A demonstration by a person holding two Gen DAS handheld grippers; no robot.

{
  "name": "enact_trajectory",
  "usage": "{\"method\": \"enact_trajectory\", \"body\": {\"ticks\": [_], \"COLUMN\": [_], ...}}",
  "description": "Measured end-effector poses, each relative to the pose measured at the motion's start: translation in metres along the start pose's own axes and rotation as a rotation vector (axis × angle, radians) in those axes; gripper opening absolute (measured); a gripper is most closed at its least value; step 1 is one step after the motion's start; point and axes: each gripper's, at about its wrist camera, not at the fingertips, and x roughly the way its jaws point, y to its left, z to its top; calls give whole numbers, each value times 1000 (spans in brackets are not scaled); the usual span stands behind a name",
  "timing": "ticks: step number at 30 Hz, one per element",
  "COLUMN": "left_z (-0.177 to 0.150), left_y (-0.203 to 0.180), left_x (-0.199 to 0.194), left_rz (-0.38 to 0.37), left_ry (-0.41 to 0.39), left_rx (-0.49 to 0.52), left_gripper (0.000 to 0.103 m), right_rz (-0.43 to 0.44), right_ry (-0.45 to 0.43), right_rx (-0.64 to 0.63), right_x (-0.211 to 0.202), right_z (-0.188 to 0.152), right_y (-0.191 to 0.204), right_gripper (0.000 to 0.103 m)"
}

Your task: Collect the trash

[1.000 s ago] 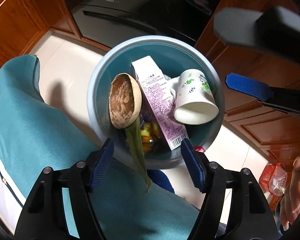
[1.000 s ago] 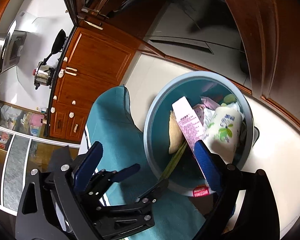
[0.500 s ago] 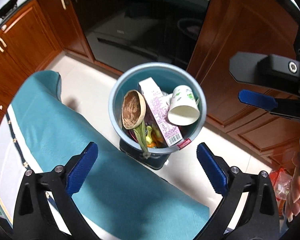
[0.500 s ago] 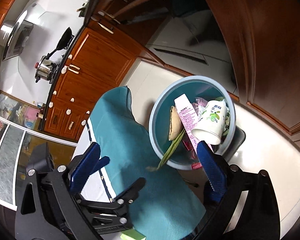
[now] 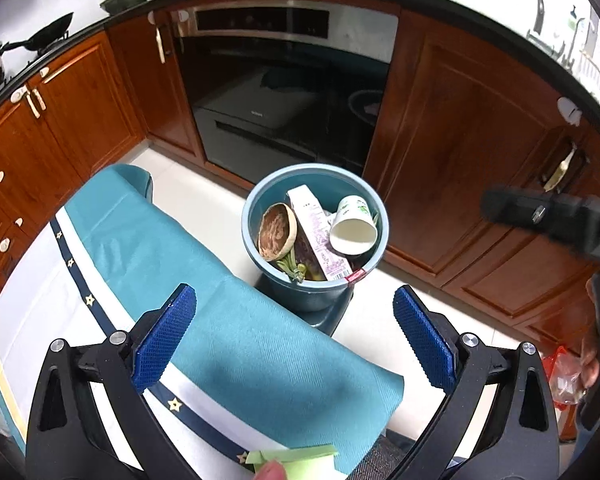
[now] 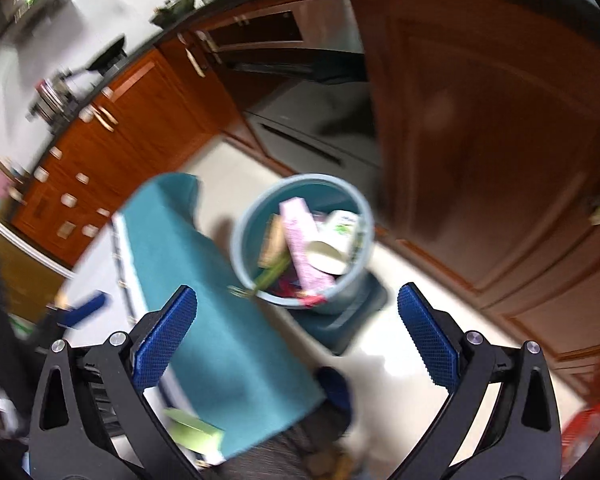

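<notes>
A round blue-grey plastic trash bin [image 5: 315,240] is seen just above the centre of the left wrist view, standing on the pale tiled floor [image 5: 204,208] in front of reddish-brown wooden kitchen cabinets [image 5: 460,152] and a dark built-in oven [image 5: 284,92]. Inside the bin a brown oval half shell [image 5: 277,231] is leaned at the left, a tall pink-and-white printed carton [image 5: 318,232] is stood in the middle, and a white paper cup with green print [image 5: 354,228] is tipped at the right with its mouth toward the camera. Green stalks [image 5: 290,266] are visible below the shell.

A teal cloth with a white band and a navy star-dotted stripe [image 5: 204,300] is spread over the desk from the left of the frame to the lower centre, just beside the bin. A pale green folded paper [image 5: 296,460] is seen at the bottom edge, with a fingertip [image 5: 272,472] touching it.

The left gripper [image 5: 296,334] is held with its jaws spread wide and nothing between them. The right gripper [image 6: 298,336] is shown in the blurred right wrist view; its jaws are opening, nearly at full spread, with nothing gripped. The same bin [image 6: 300,240] lies above centre there.
</notes>
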Motion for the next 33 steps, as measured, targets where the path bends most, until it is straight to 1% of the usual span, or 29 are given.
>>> {"method": "enact_trajectory", "body": {"ticks": [3,6,10,13,18,22,33], "left_z": [-7,-14,-22,-26,-29,-28,-18], "left_y": [2,4,9,11,13,18,25], "left_x": [-6,-5,1,9,20,23,15], "left_rz": [-1,-9,-20,2,15,21,35], "left_ry": [-13,-5,13,28,49,53,24], "left_rx": [-4,-18,-43,-41,-40,-50,-64], "left_gripper": [99,99,99,99,99,99,99], "right_rz": [-97,-174,-259,-301,-343,-355,-370], "right_ry": [14,25,46,62,89,100,68], "right_rx": [-32,-65,-128,-158,-172,-176,-198], "right_x": [0,6,16,26,41,47,41], "right_z": [-12,-24,-37,-45,-49,-48,-38], "right_y": [6,12,21,25,25,28,41], "right_gripper": [97,97,97,97,97,97,97]}}
